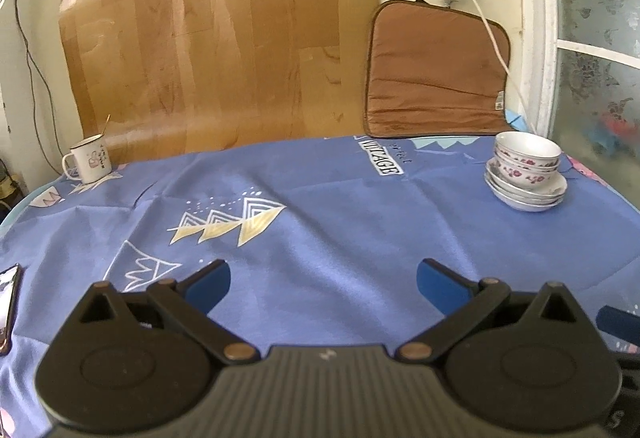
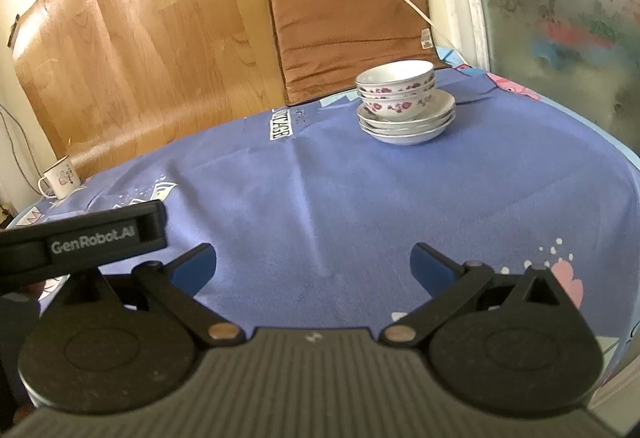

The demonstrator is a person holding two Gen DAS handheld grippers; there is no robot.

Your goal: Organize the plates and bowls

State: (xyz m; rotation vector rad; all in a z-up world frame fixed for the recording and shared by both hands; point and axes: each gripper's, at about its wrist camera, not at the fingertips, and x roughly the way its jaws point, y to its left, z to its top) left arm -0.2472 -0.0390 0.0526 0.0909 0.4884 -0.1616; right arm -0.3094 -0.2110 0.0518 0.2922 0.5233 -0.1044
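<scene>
A stack of white floral bowls (image 1: 527,160) sits on a stack of white plates (image 1: 528,194) at the far right of the blue tablecloth. In the right wrist view the bowls (image 2: 396,88) and plates (image 2: 408,122) stand ahead, slightly right. My left gripper (image 1: 323,278) is open and empty, low over the near part of the table. My right gripper (image 2: 313,262) is open and empty, also near the front, well short of the stack. The left gripper's body (image 2: 84,238) shows at the left of the right wrist view.
A white enamel mug (image 1: 88,159) stands at the far left; it also shows in the right wrist view (image 2: 60,178). A phone (image 1: 8,302) lies at the left edge. A brown cushion (image 1: 436,74) and wood-look sheet (image 1: 208,50) lean on the wall behind.
</scene>
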